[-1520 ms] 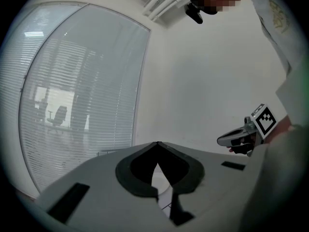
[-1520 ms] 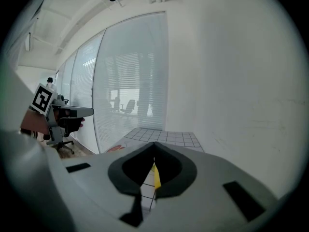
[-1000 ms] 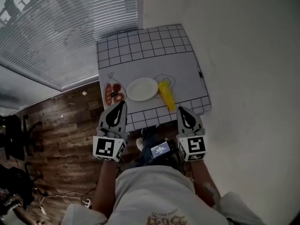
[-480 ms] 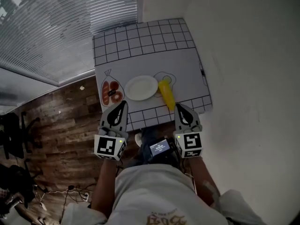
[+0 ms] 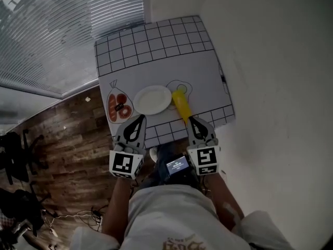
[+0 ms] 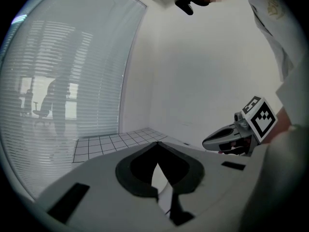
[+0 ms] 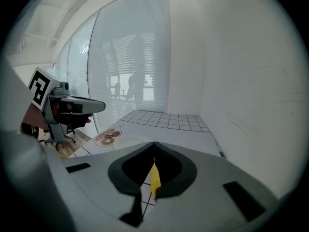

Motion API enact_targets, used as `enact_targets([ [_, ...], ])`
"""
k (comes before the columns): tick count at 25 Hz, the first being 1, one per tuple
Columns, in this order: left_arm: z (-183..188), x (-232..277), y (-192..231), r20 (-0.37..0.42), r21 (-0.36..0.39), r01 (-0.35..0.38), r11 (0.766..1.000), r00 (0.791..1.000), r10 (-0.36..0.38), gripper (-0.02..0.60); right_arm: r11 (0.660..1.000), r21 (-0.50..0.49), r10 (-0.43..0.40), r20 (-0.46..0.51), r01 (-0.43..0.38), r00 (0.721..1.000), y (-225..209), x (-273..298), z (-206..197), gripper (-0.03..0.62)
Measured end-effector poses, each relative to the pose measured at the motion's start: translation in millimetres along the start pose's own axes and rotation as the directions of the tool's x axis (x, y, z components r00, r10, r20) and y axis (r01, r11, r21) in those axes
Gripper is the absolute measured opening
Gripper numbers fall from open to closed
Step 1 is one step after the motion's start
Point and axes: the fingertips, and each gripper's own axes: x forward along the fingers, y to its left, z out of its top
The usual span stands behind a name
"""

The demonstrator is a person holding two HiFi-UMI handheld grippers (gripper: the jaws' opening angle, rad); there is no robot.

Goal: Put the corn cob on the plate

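A small gridded worktop fills the corner between a window with blinds and a white wall, above a wood floor. The yellow cob lies on the worktop just beside the right edge of the white plate. It is off the plate, with one end pointing towards us.

We judge the cob stiff, fairly light and round enough to roll. Whether its skin is ridged or smooth plastic we cannot tell. The sound place to take hold looks to be across the middle of its length, a jaw on either side, so that neither end dips.

The right hand-held gripper hovers at the worktop's near edge, its tip just beside the cob's near end. We cannot make out whether they touch. Its jaws are clenched together on nothing, with only a sliver of yellow showing through the slot below the tips. We reckon it must open before any grasp.

The left hand-held gripper hangs near the plate's near rim, likewise closed and empty.
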Motion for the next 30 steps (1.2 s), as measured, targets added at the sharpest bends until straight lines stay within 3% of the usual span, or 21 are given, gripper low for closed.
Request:
enact_targets([
  [12,-33.4,28.3,-21.4,-0.111,0.002,0.103,0.995,0.989,-0.102,0.008,1.0,0.025,-0.01,-0.071,0.012,0.997,-1.2,21.1,-22.9,0.006],
  [20,-38.6,50.0,-31.3,-0.137,-0.005,0.14,0.99,0.981,-0.14,0.008,0.999,0.013,-0.039,-0.143,0.041,0.989,-8.4,35.5,-39.8,0.008],
  [30,-49.3,68.8,-37.7,-0.212,0.03,0.174,0.984,0.963,-0.164,0.008,1.0,0.007,0.014,-0.215,-0.012,0.976,-3.5,55.7,-61.0,0.008],
])
